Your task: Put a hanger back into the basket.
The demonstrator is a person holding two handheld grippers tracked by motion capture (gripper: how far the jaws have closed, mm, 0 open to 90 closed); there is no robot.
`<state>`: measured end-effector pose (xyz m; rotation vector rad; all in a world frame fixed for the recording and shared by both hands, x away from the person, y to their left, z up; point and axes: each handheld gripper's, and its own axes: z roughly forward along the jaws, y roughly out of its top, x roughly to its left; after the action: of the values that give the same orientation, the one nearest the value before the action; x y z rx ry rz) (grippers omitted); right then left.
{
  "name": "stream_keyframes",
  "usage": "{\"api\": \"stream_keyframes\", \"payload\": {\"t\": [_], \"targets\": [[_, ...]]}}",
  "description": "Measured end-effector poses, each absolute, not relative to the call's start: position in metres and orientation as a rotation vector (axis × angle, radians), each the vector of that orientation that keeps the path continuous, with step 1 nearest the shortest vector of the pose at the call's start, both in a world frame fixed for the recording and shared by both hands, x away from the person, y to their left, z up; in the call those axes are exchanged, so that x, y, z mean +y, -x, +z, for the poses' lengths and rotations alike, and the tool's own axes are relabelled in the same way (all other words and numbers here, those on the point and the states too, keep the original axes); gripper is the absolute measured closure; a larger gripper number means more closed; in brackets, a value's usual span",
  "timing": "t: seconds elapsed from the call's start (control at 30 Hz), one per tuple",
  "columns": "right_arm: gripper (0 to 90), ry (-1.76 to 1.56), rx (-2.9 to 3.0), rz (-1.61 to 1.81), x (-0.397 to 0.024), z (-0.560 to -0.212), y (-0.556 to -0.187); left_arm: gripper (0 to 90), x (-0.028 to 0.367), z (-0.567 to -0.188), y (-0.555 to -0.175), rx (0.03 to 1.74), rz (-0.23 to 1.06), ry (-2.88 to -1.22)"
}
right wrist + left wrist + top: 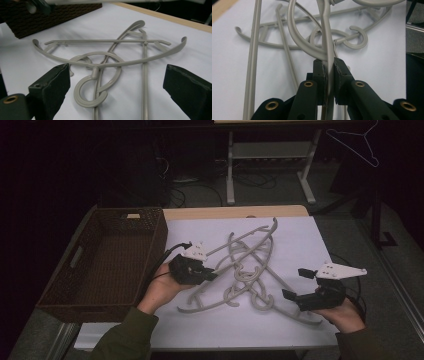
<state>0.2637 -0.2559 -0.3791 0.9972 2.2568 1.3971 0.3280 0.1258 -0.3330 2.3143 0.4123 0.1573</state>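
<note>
On the white sheet (300, 240) that covers the counter (225, 212), a tangle of grey plastic hangers (245, 270) is spread across the middle, their hooks and arms crossed over one another. At the left of the pile, the left gripper (212, 276) is clenched on the flat arm of one hanger (327, 37); in the left gripper view that arm is seen pinched edge-on between the two black pads, rising out of the jaws past a curved hook. The gripper is held in the person's left hand (162, 290), just beside the right wall of a dark woven basket (150, 250) that stands at the left end of the counter.

Toward the right front of the pile, the right gripper (296, 283) is seen released, its jaws spread wide with nothing pressed between the pads. In the right gripper view a hanger with a round hook (93, 86) lies flat on the sheet ahead of the open jaws, a second hanger's long arm crossing under it, and the basket's corner (50, 17) is seen at the far upper left. The right hand (345, 317) rests near the front right edge of the sheet. A wire hanger (357, 142) hangs in the dark background at the upper right.
</note>
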Motion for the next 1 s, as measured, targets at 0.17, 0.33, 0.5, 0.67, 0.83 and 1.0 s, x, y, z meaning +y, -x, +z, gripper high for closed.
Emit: {"api": "stream_keyframes", "payload": {"t": [0.17,0.33,0.5,0.67,0.83,1.0], "targets": [[4.9,-1.011,2.228,1.378,-0.253,-0.381,-0.26,81.5,0.136,-0.315,-0.329,0.426,0.162,-2.301],[4.9,-1.01,2.226,1.366,-0.25,-0.383,-0.259,81.5,0.146,-0.306,-0.331,0.454,0.164,-2.293],[5.0,-1.017,2.231,1.365,-0.247,-0.386,-0.256,81.5,0.16,-0.293,-0.333,0.48,0.184,-2.283],[5.2,-1.025,2.236,1.357,-0.247,-0.389,-0.256,81.6,0.179,-0.28,-0.334,0.508,0.218,-2.275],[5.4,-1.035,2.223,1.353,-0.25,-0.39,-0.257,81.6,0.199,-0.27,-0.333,0.544,0.244,-2.259],[5.6,-1.043,2.21,1.357,-0.252,-0.39,-0.258,81.6,0.228,-0.265,-0.332,0.596,0.266,-2.246]]}}
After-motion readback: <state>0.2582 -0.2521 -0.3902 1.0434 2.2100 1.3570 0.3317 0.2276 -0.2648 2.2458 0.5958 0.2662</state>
